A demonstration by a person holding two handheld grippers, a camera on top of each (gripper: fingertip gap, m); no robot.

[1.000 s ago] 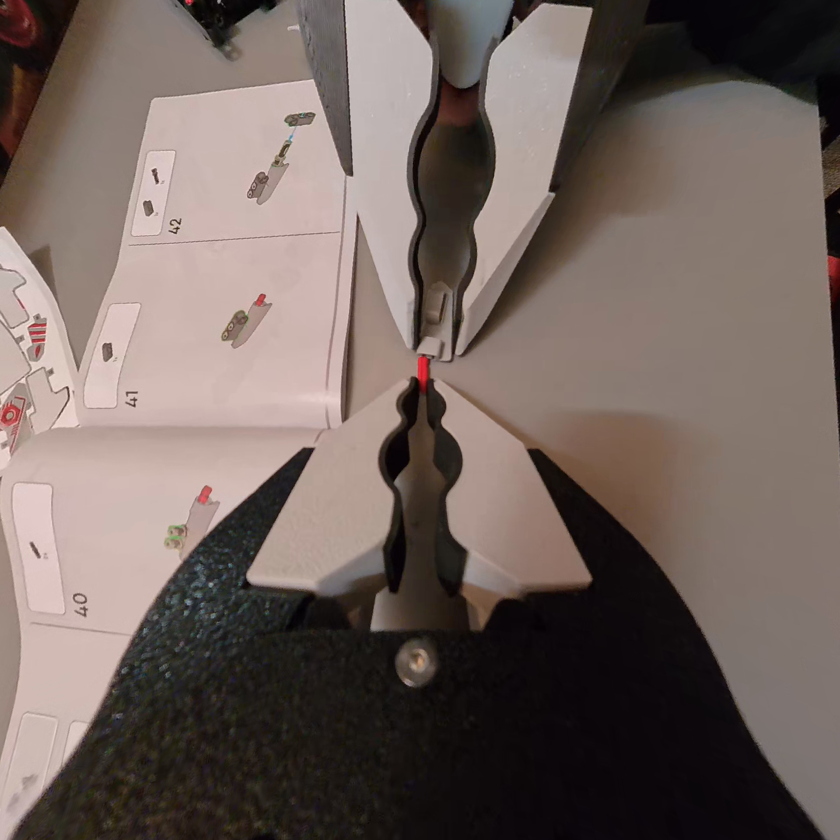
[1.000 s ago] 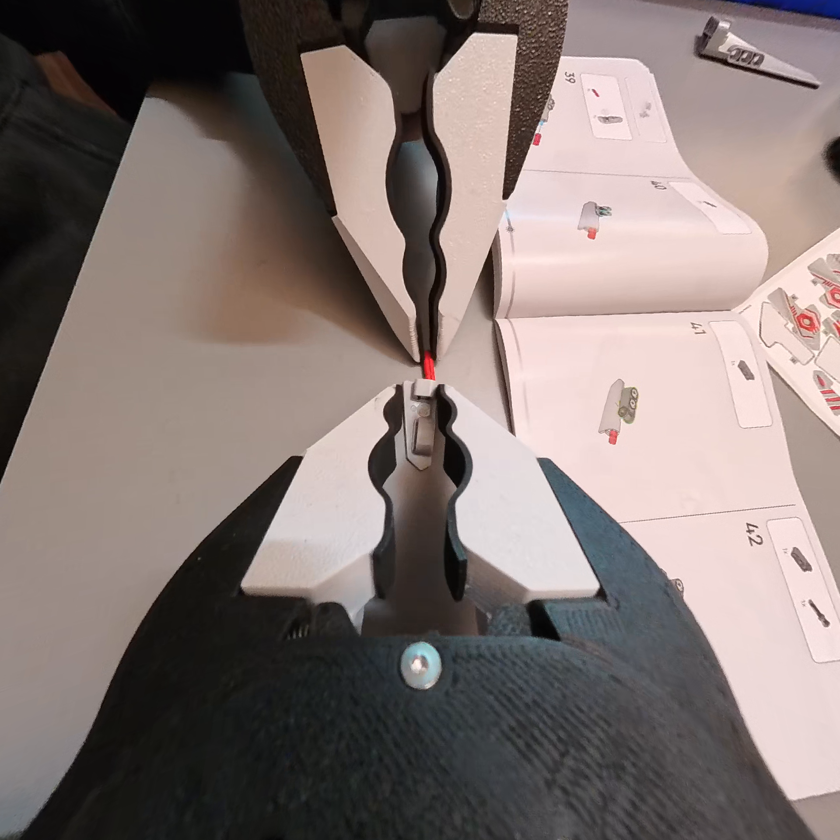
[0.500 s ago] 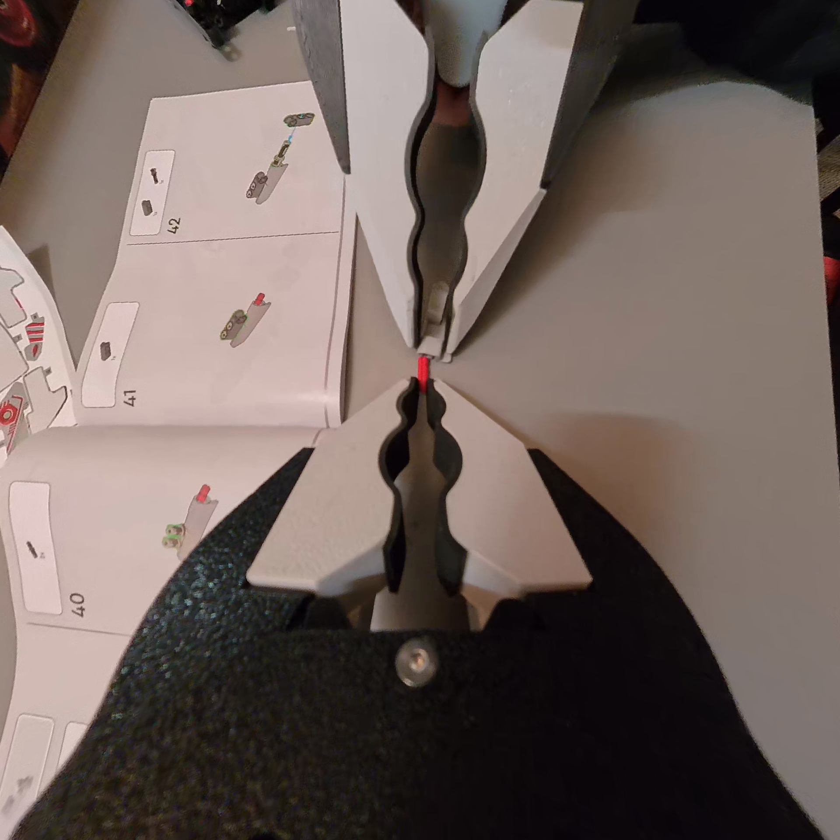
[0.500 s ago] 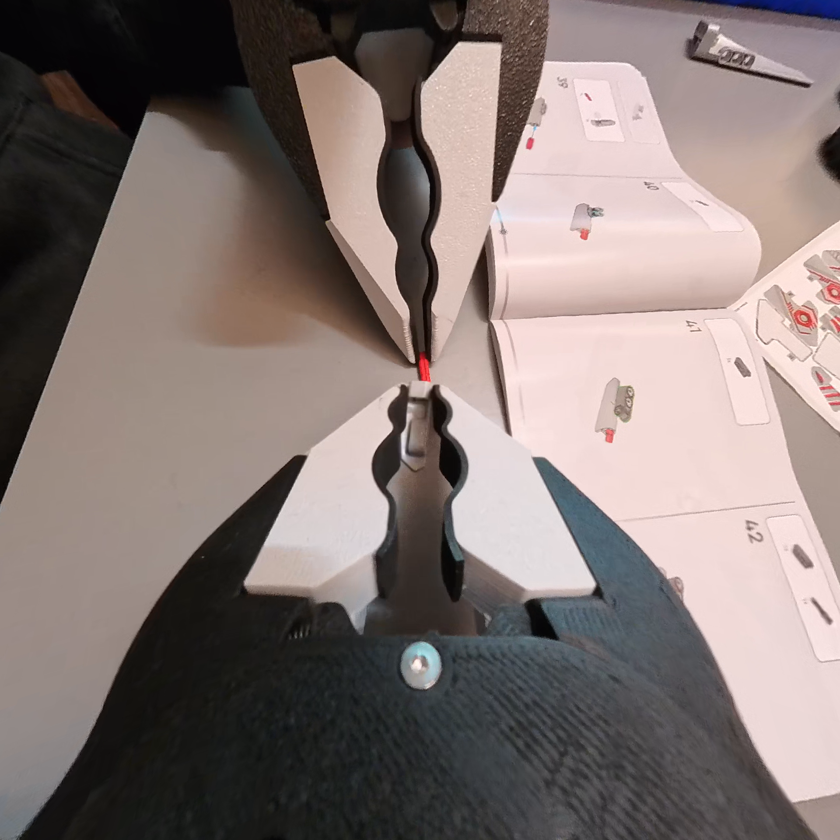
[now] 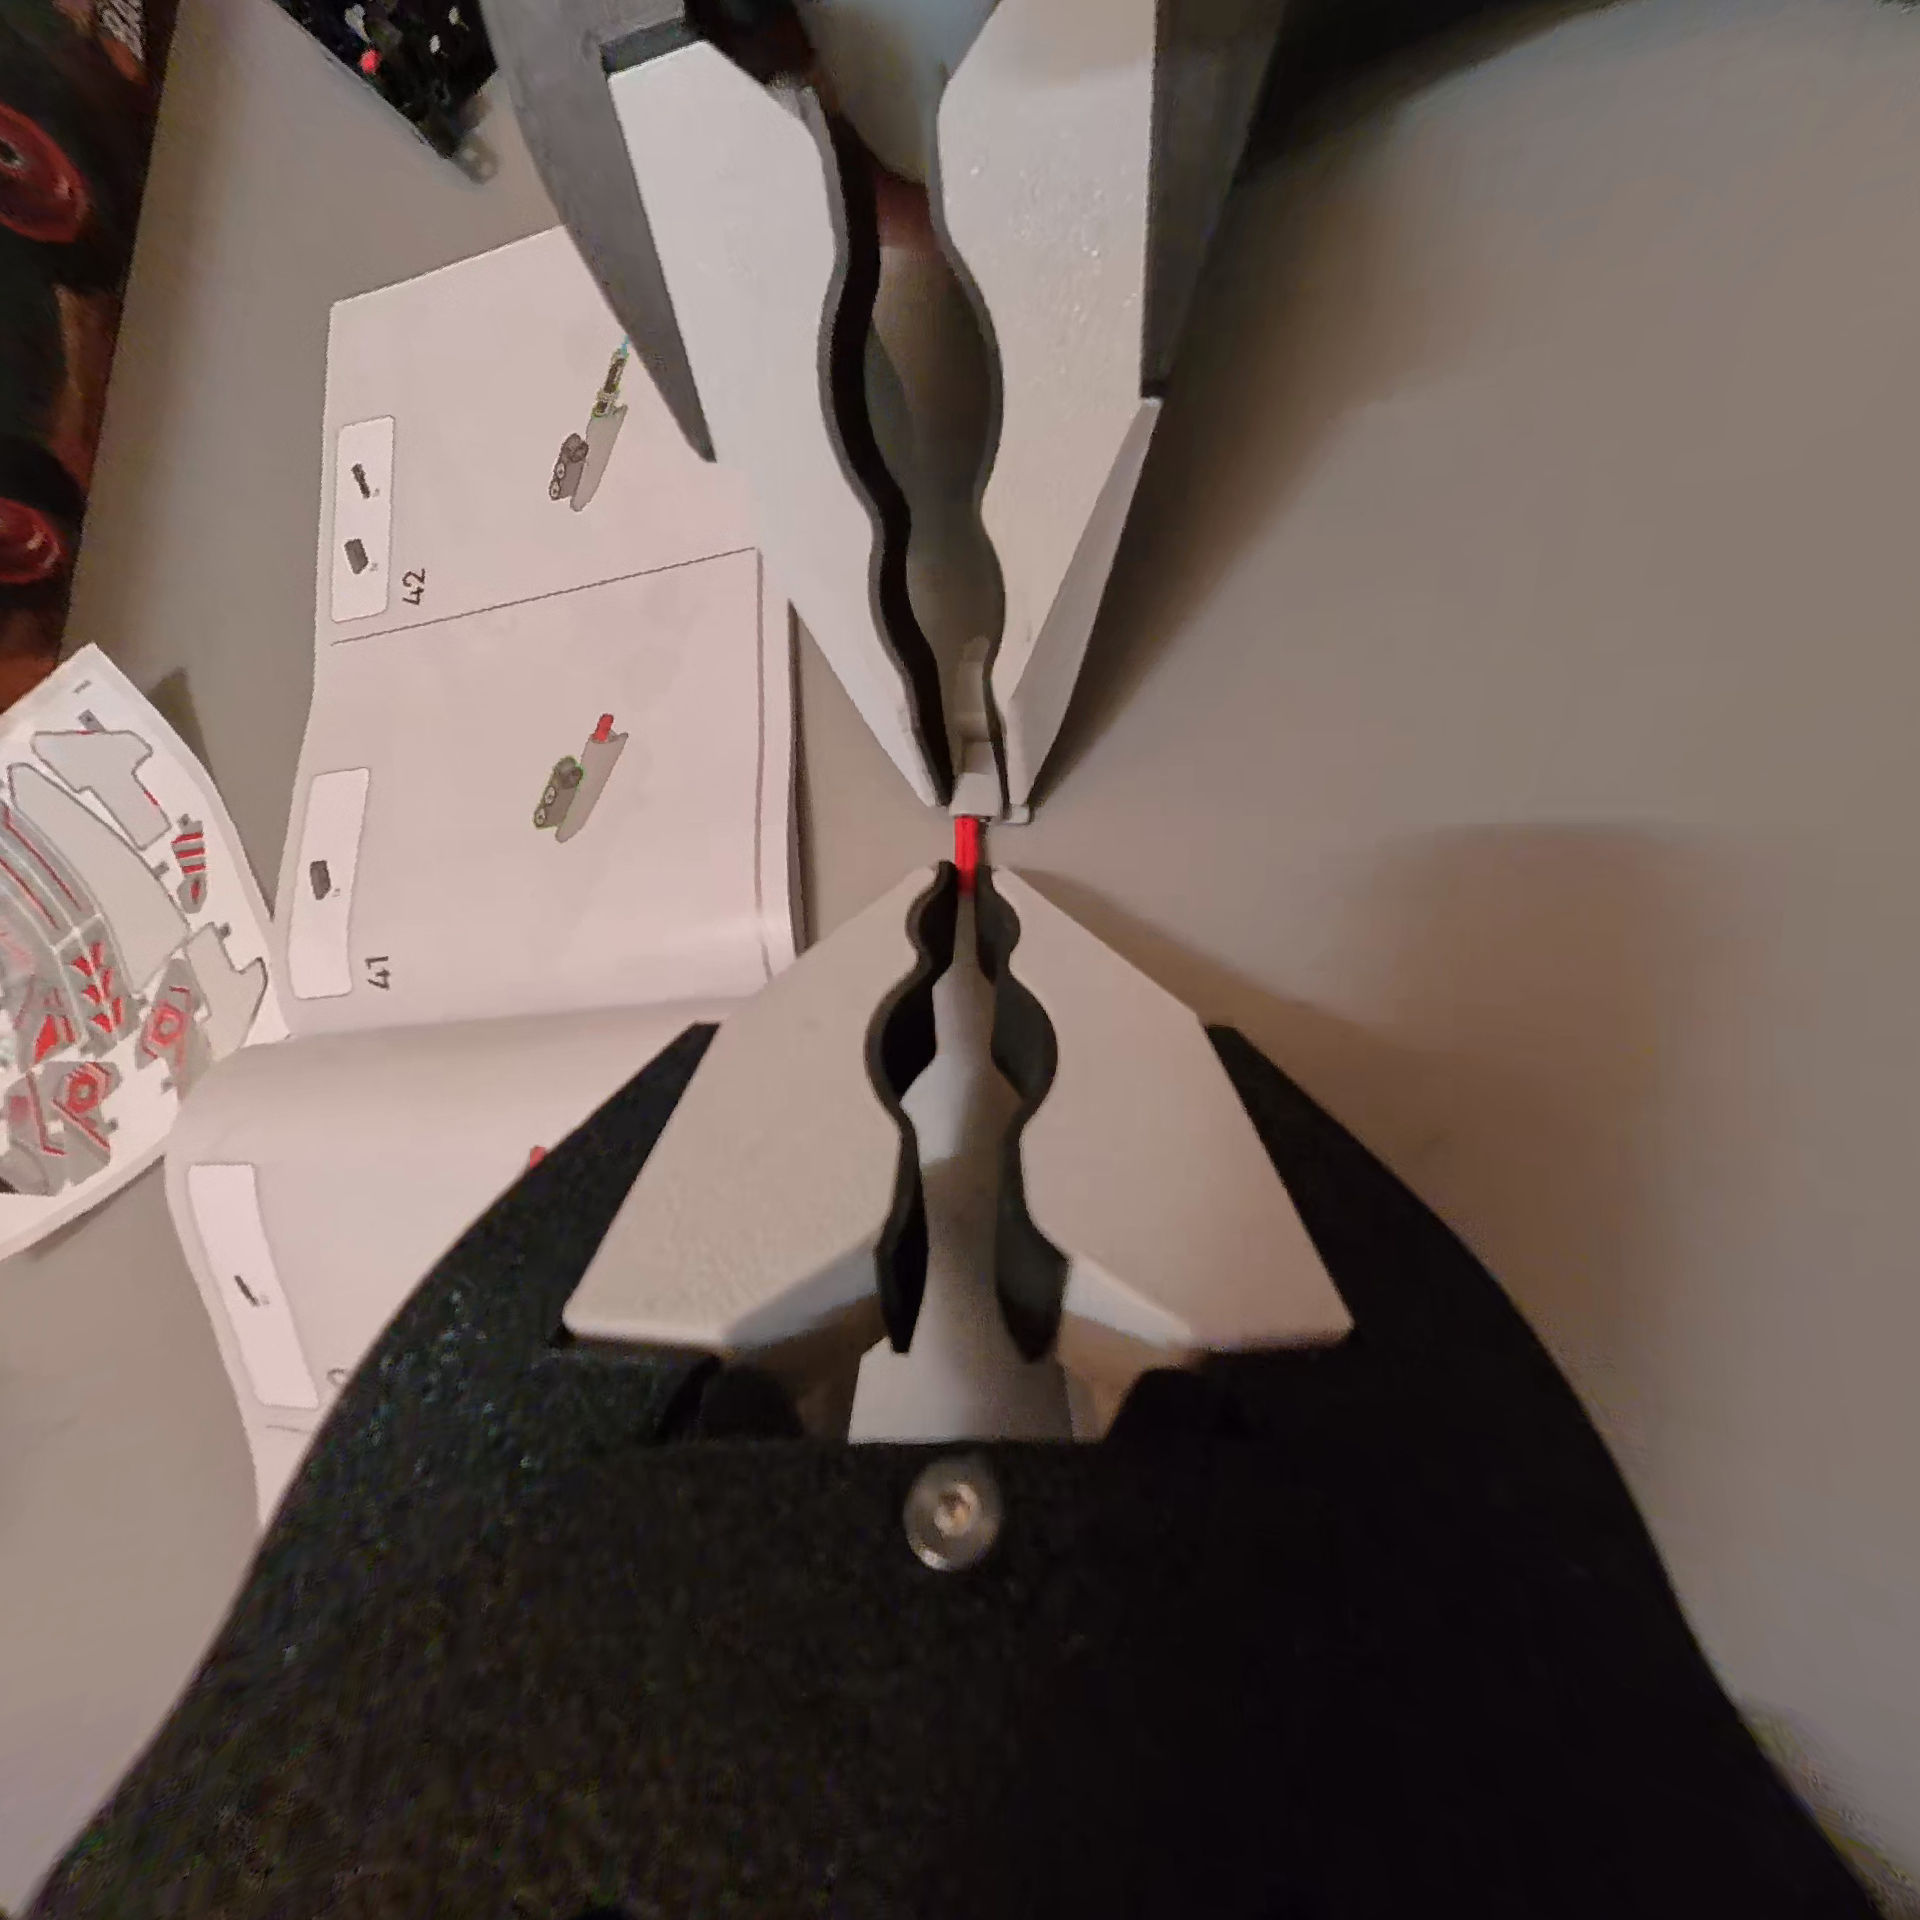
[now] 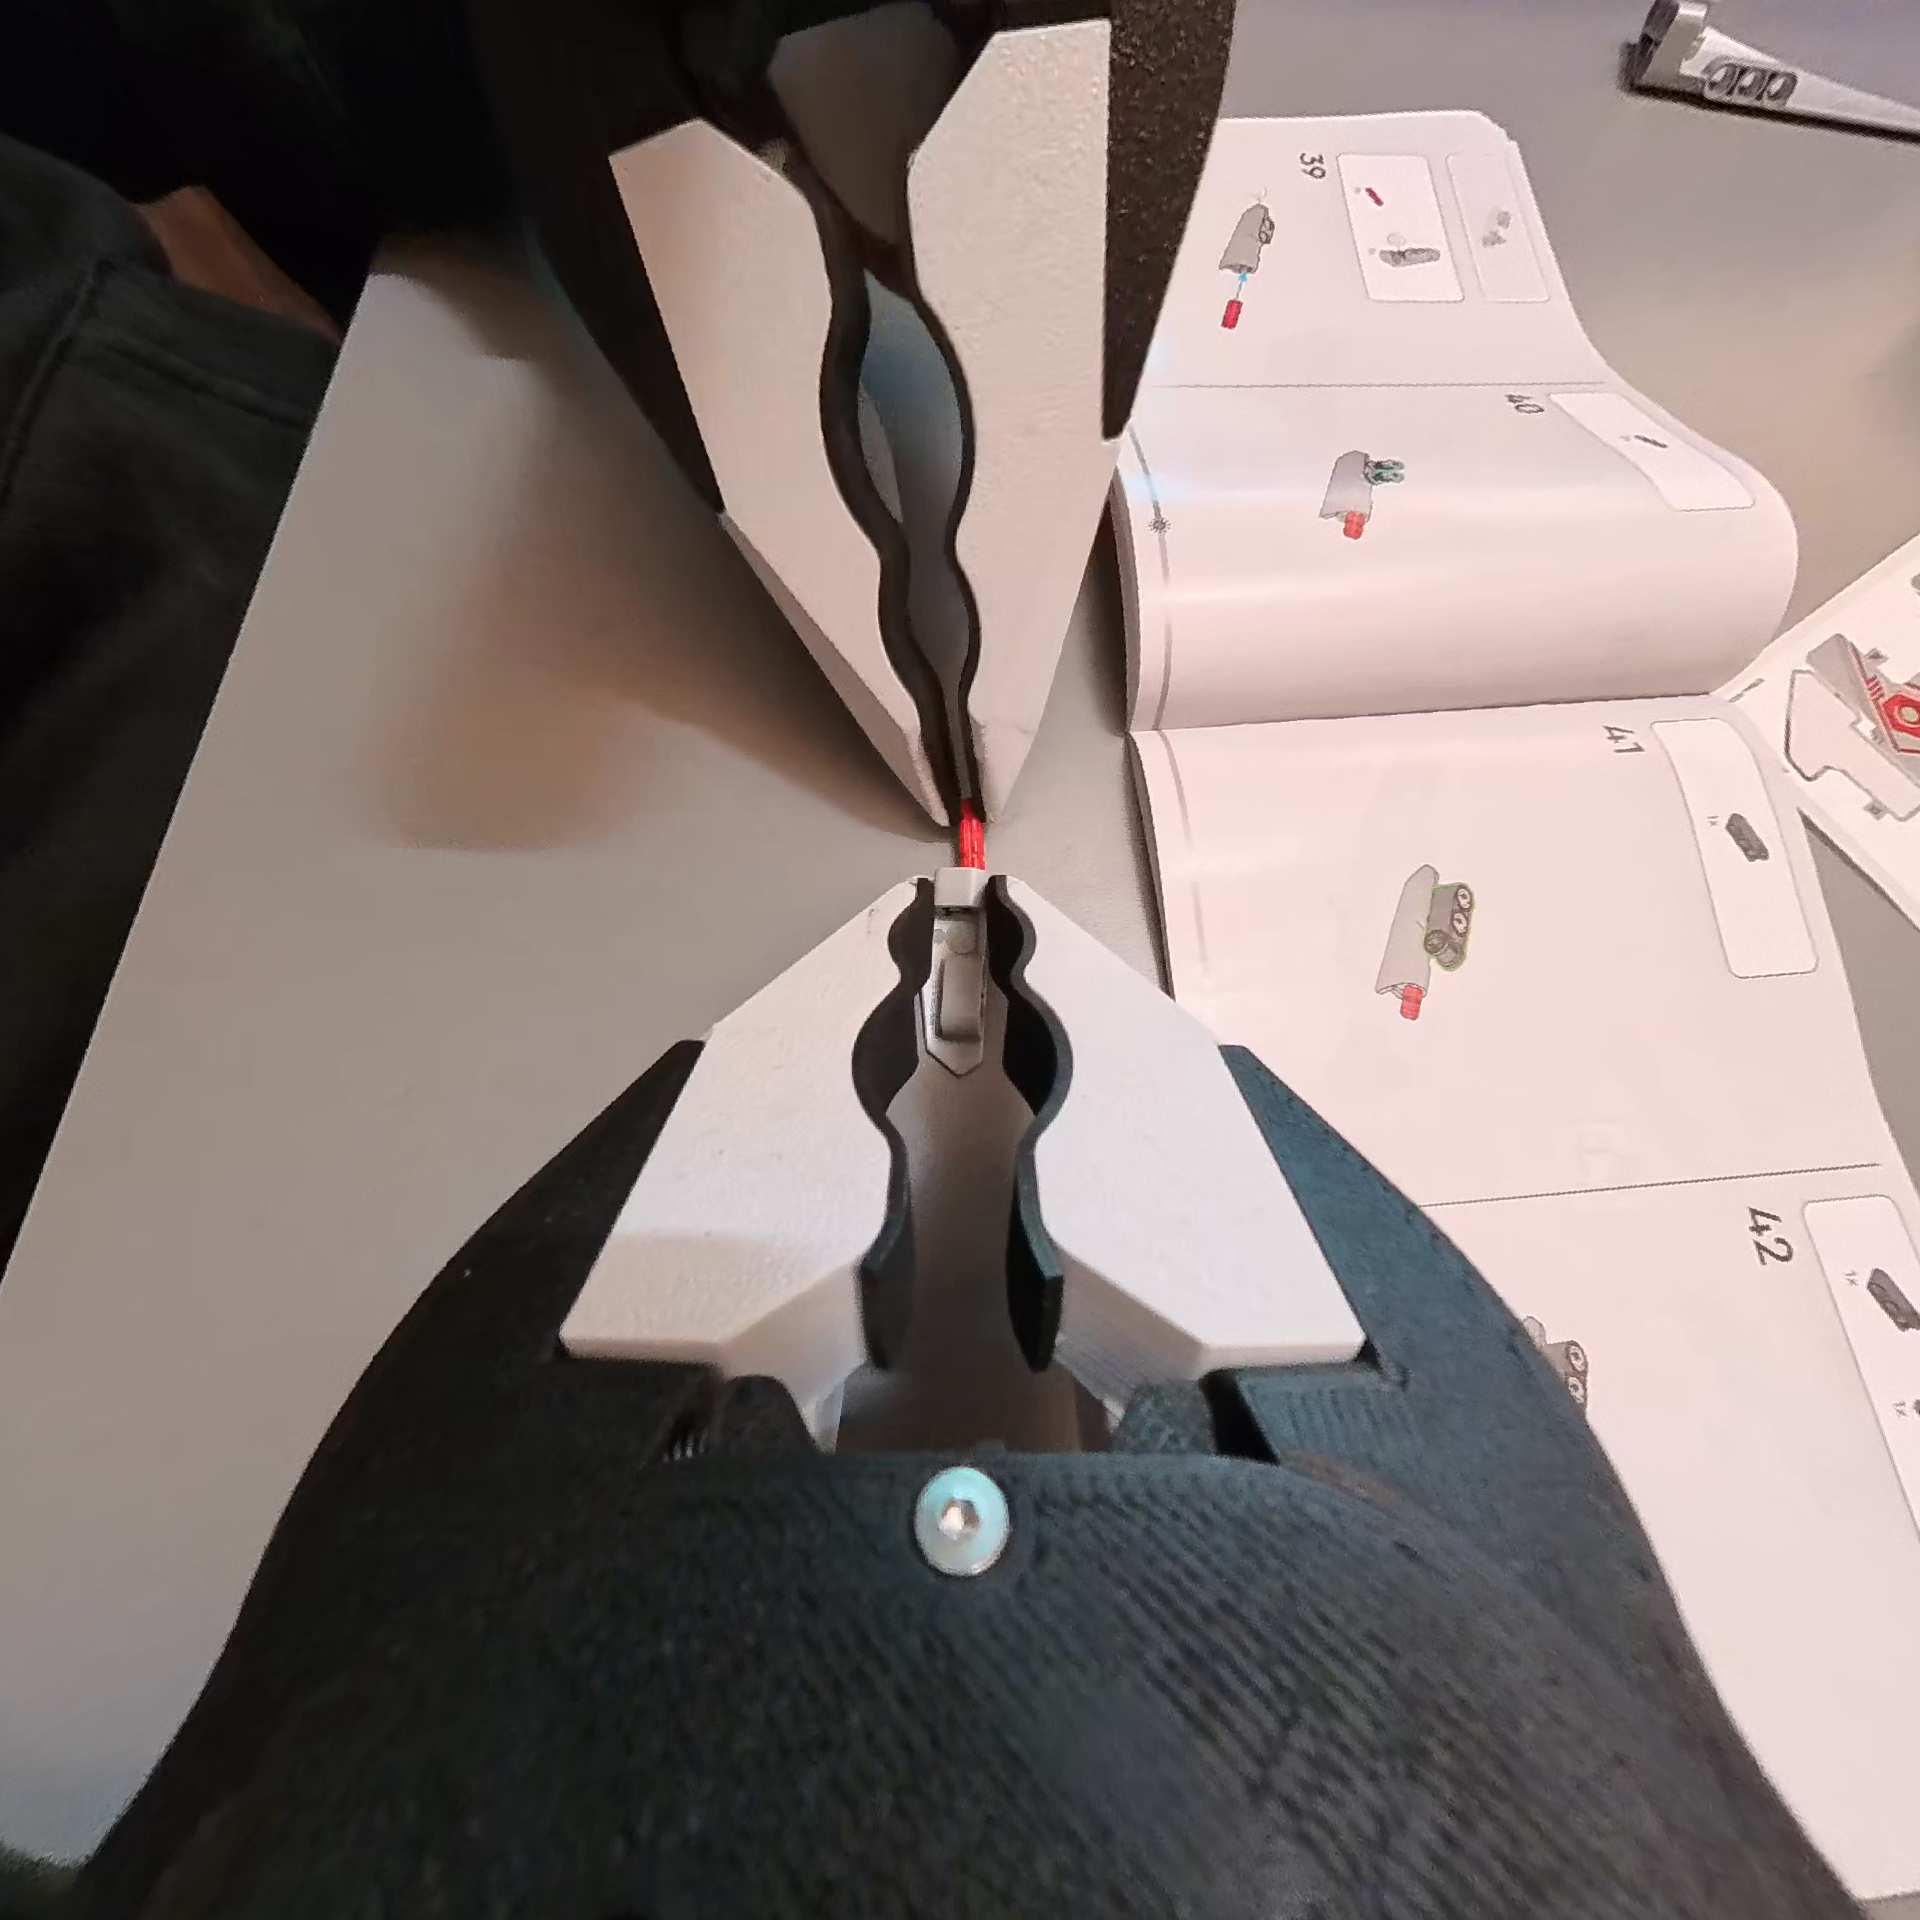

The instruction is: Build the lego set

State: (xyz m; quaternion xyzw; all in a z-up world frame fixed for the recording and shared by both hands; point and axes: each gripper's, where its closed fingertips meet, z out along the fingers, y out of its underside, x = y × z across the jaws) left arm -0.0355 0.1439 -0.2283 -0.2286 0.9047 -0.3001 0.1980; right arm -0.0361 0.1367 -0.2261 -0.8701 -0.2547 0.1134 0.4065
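The left gripper point(image 5: 966, 883) and right gripper point(image 6: 961, 883) meet tip to tip above the grey worktop point(image 5: 1507, 675). The left fingers point(image 5: 790, 1122) are clenched on a red pin point(image 5: 967, 840); the right fingers point(image 6: 1143, 1122) are clenched on a grey lego piece point(image 6: 954, 971). The pin's free end touches the front face of the grey piece.

Clearance: taking the open instruction booklet point(image 6: 1507, 935) as landmark, the grippers sit just beside its inner edge. On the far side of the grippers from the booklet the worktop is bare up to its edge, which shows in the right wrist view.

Markings: the booklet pages carry printed step numbers and small part diagrams. A sticker sheet point(image 5: 94, 935) with red and grey shapes lies touching the booklet's outer edge.

View differences: only the right wrist view shows a grey wedge-shaped assembly point(image 6: 1766, 88) beyond the booklet. Only the left wrist view shows a dark object point(image 5: 416, 73) beyond the booklet; it cannot be identified.
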